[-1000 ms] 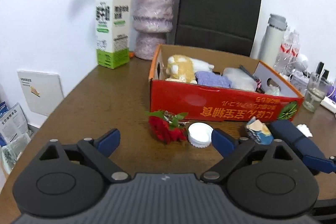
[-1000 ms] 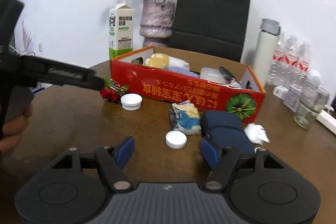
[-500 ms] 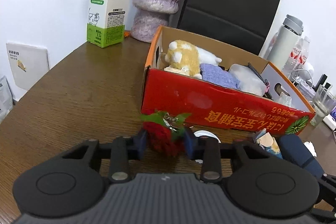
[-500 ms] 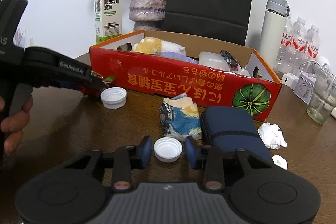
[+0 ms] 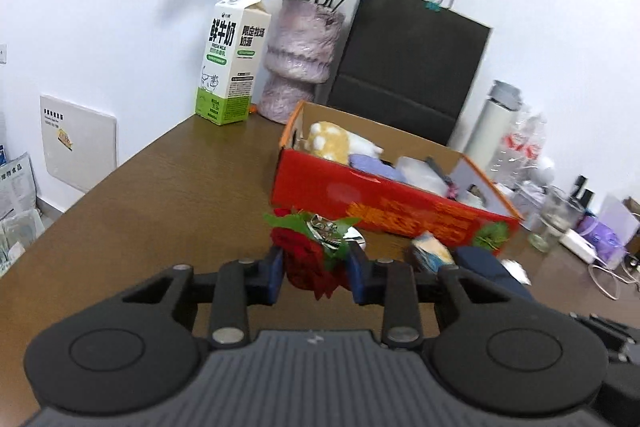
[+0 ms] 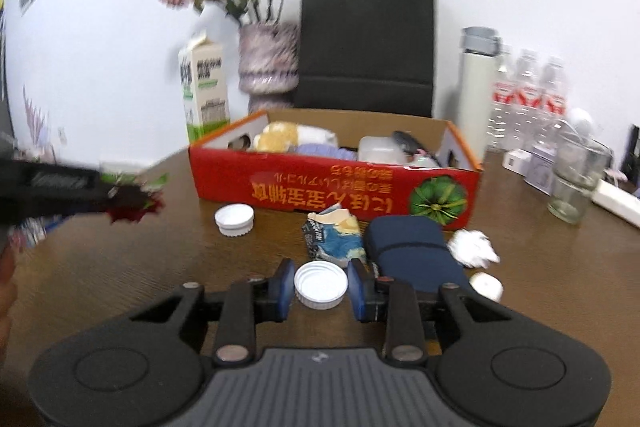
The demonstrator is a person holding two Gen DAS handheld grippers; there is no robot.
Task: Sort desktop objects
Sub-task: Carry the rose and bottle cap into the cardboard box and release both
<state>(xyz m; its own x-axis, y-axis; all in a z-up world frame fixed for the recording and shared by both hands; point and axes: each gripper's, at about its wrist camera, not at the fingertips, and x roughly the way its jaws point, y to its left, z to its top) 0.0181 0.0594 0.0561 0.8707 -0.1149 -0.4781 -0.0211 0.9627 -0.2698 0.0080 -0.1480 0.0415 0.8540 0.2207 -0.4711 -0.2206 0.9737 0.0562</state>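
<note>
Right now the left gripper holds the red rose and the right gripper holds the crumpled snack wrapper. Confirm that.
Not quite. The left gripper does hold the red rose, but the right gripper is closed on a white bottle cap, not the snack wrapper, which lies on the table just beyond it. The right wrist view shows this.

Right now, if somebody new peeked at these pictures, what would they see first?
Probably the big red box in the middle of the brown table, stuffed with soft things. Next, the red rose squeezed in the left gripper, lifted off the table, and the white cap between the right gripper's blue fingers. Behind the box stands a purple vase of faded flowers.
</note>
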